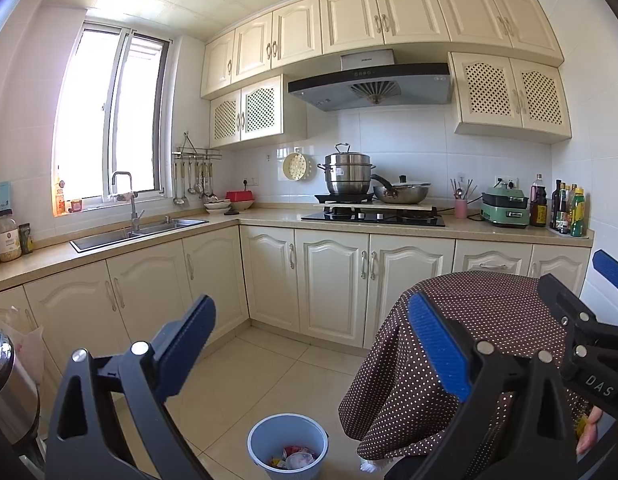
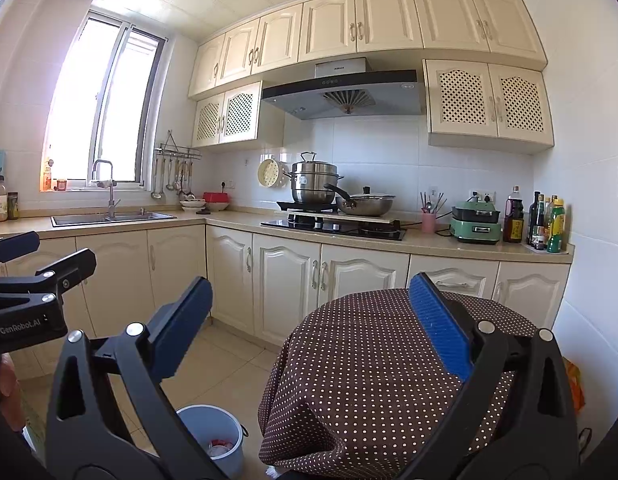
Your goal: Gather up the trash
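A light blue bin (image 1: 287, 444) stands on the tiled floor, with crumpled wrappers (image 1: 295, 458) inside; the right wrist view shows the bin (image 2: 213, 436) low and left of the table. My left gripper (image 1: 313, 354) is open and empty, held high over the floor between bin and table. Over the near edge of a round table with a brown dotted cloth (image 2: 369, 364), my right gripper (image 2: 309, 340) is open and empty too. Each gripper shows at the edge of the other's view: the right gripper (image 1: 589, 320) and the left gripper (image 2: 29, 280).
Cream cabinets run in an L under a beige counter (image 1: 269, 220), with a sink (image 1: 137, 232) left and a hob with pots (image 1: 373, 212) at the back. A steel appliance (image 1: 9, 392) stands at the near left. A hand (image 1: 589, 432) shows at the right edge.
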Available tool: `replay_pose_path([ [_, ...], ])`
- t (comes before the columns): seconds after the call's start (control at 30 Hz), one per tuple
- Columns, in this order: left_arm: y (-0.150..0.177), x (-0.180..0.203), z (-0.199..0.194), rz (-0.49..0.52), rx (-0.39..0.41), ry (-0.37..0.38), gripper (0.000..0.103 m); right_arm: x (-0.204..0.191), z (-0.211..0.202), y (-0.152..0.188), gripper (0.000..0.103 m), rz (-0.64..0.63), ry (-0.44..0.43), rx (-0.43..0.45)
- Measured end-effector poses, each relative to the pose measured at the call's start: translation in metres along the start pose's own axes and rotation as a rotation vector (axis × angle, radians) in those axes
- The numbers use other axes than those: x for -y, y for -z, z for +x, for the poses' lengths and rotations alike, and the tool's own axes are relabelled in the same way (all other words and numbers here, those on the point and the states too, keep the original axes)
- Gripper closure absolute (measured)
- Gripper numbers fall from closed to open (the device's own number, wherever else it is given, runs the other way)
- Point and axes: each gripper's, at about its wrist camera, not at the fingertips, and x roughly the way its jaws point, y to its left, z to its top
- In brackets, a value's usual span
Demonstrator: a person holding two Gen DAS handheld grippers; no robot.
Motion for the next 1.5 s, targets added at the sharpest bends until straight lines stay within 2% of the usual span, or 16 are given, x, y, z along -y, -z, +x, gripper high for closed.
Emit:
replay_pose_path([
  [1.5,0.0075,0.0,0.0059,-0.001,-0.021,0.002,0.008,0.0022,0.0039,0.0036,0.006,0.009,-0.005,-0.026],
])
